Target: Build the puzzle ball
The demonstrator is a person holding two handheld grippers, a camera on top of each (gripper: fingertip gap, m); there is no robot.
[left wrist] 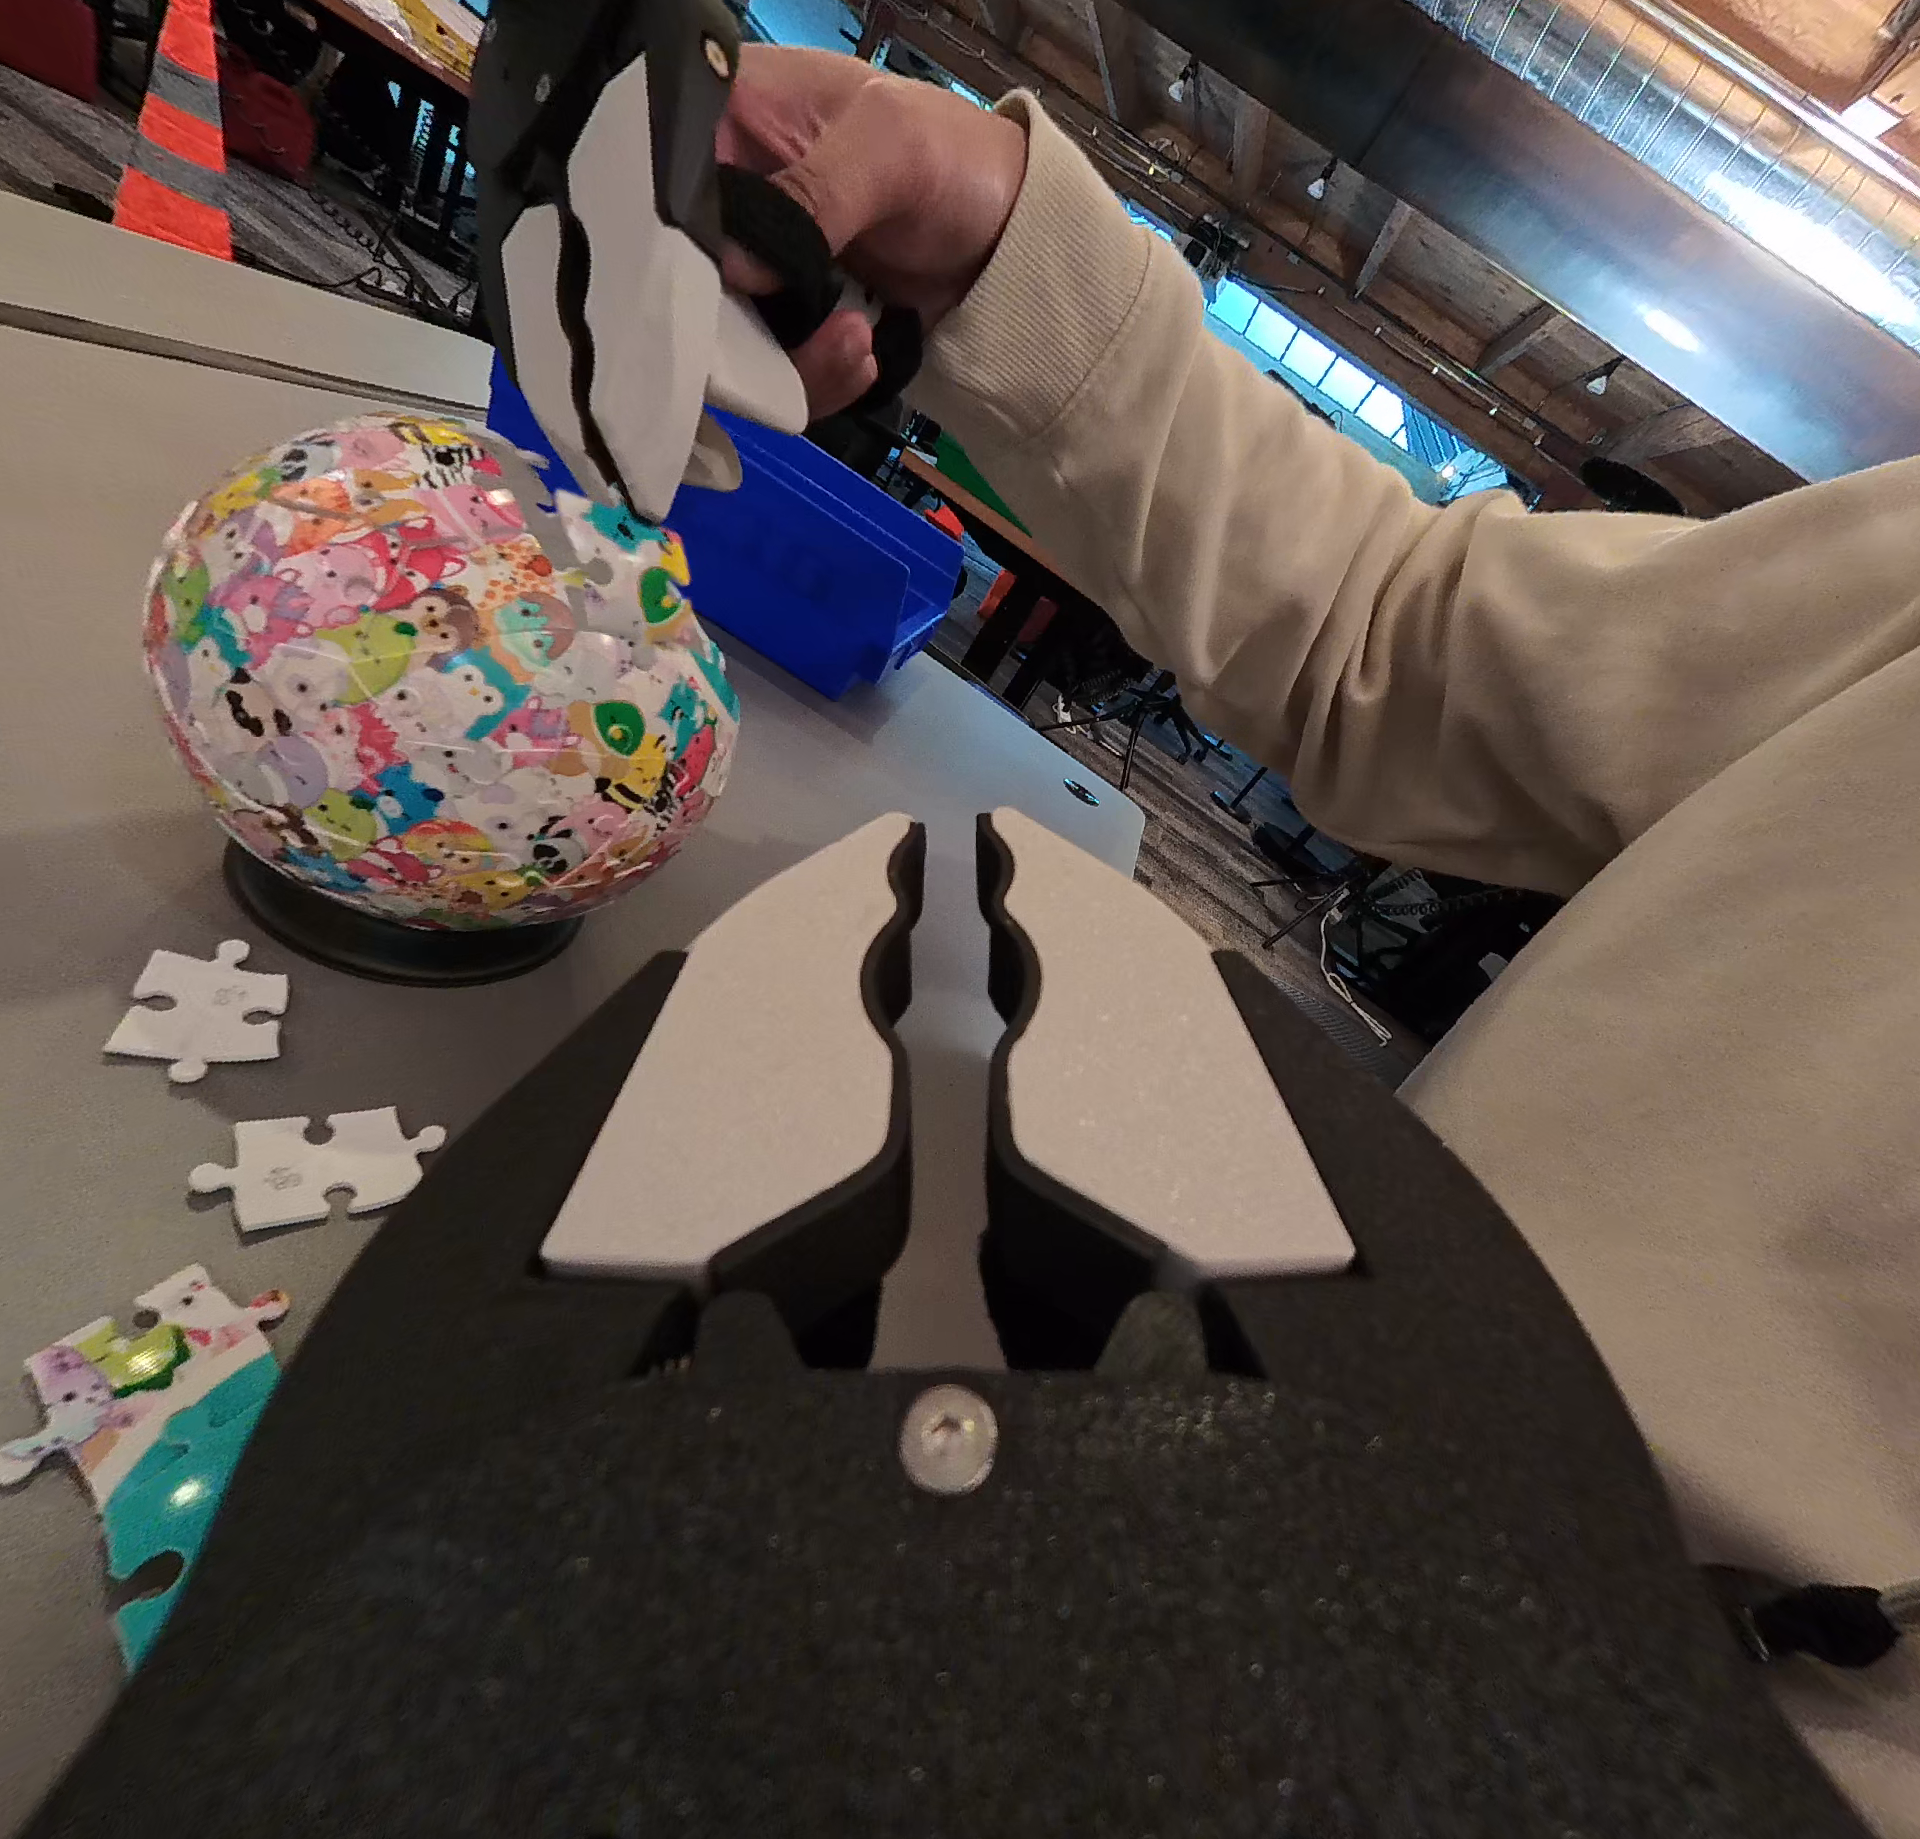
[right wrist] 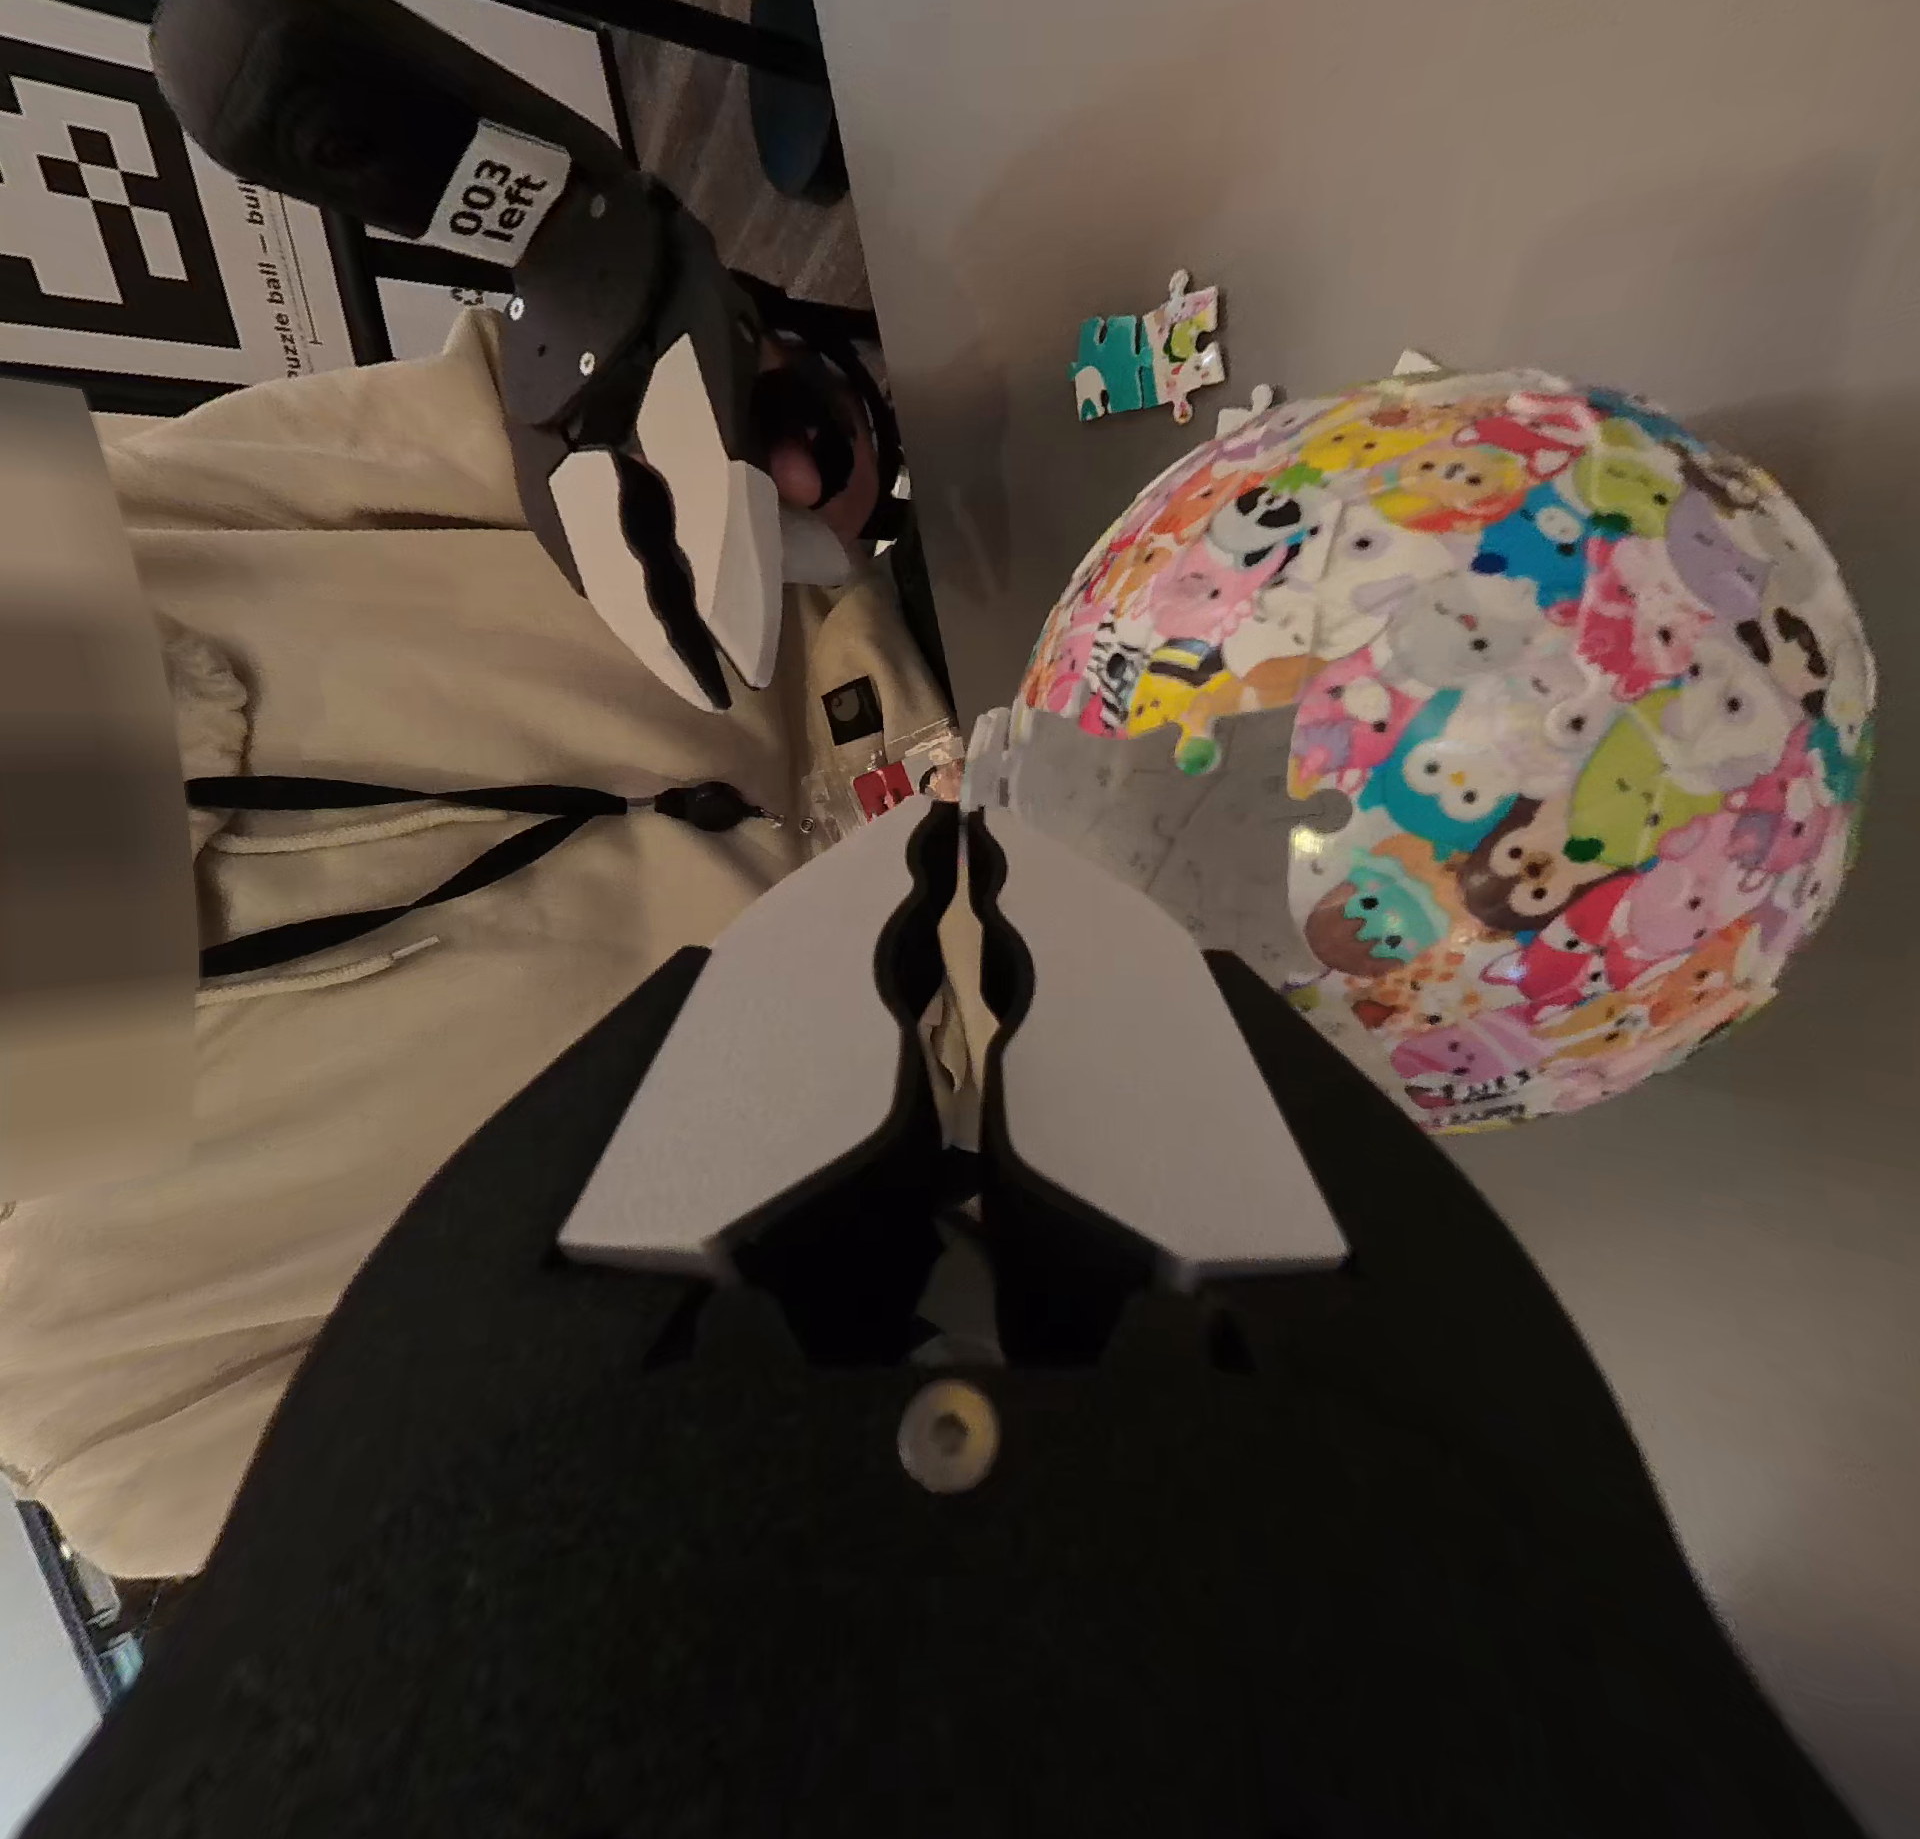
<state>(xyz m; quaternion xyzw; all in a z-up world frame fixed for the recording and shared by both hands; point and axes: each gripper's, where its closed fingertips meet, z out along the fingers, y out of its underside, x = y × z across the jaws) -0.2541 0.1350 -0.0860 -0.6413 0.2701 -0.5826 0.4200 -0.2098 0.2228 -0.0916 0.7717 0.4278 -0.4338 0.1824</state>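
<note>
While the right gripper (left wrist: 623, 496) pinches a puzzle piece (left wrist: 623, 568) at the gap's edge, puzzle ball (left wrist: 436, 667) on black stand (left wrist: 312, 922) at 10 o'clock, left gripper (left wrist: 948, 839) narrowly parted, empty, three loose pieces (left wrist: 203, 1010) at 8 o'clock.

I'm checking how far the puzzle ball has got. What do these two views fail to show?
- Far side of the puzzle ball: turned away in both views.
- How the held piece seats in the gap: the right gripper covers it in the left wrist view; it is edge-on and blurred in the right wrist view.
- The printed piece group: partly under the left gripper's body, cut by the frame edge.
- Black stand: hidden under the ball in the right wrist view.
</note>
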